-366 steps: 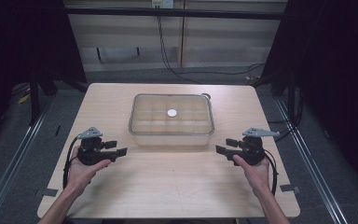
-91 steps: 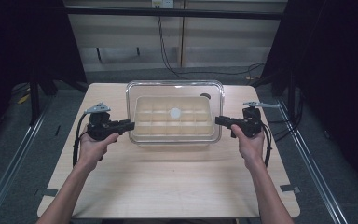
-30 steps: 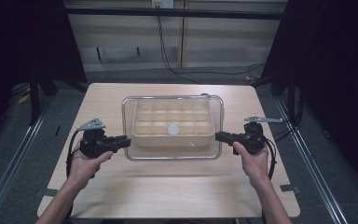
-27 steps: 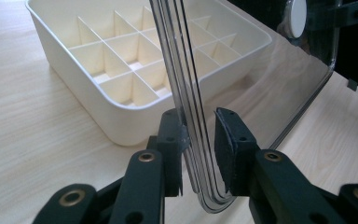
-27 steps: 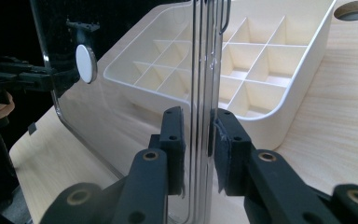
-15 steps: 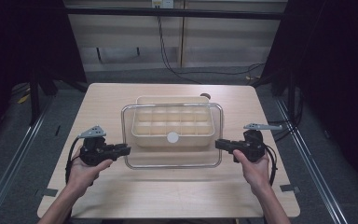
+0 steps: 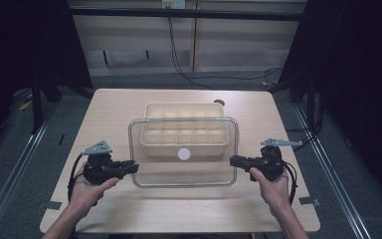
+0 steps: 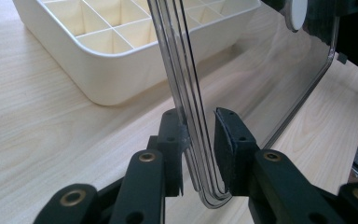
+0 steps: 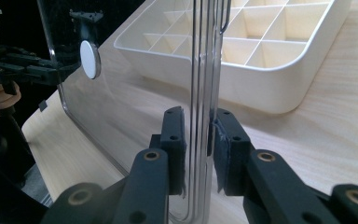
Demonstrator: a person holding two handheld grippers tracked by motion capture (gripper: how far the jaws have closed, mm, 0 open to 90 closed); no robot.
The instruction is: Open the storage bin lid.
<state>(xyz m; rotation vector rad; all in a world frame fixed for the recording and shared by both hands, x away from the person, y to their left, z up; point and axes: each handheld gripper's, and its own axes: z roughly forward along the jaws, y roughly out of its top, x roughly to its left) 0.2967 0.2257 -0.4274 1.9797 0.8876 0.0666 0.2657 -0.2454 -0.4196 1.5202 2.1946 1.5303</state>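
Table [image 7: 129, 219] front free; lid [image 7: 184, 172] edges clamped both sides.

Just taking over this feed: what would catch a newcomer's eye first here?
The clear lid held above the table, pinched at its left edge by the left hand-held gripper and at its right edge by the right hand-held gripper. Behind it sits the open cream compartment tray, partly overlapped by the lid in the high view. A white round sticker marks the lid's middle.

Evenly lit table, dark surroundings; glare streaks the clear lid [image 7: 184, 169].
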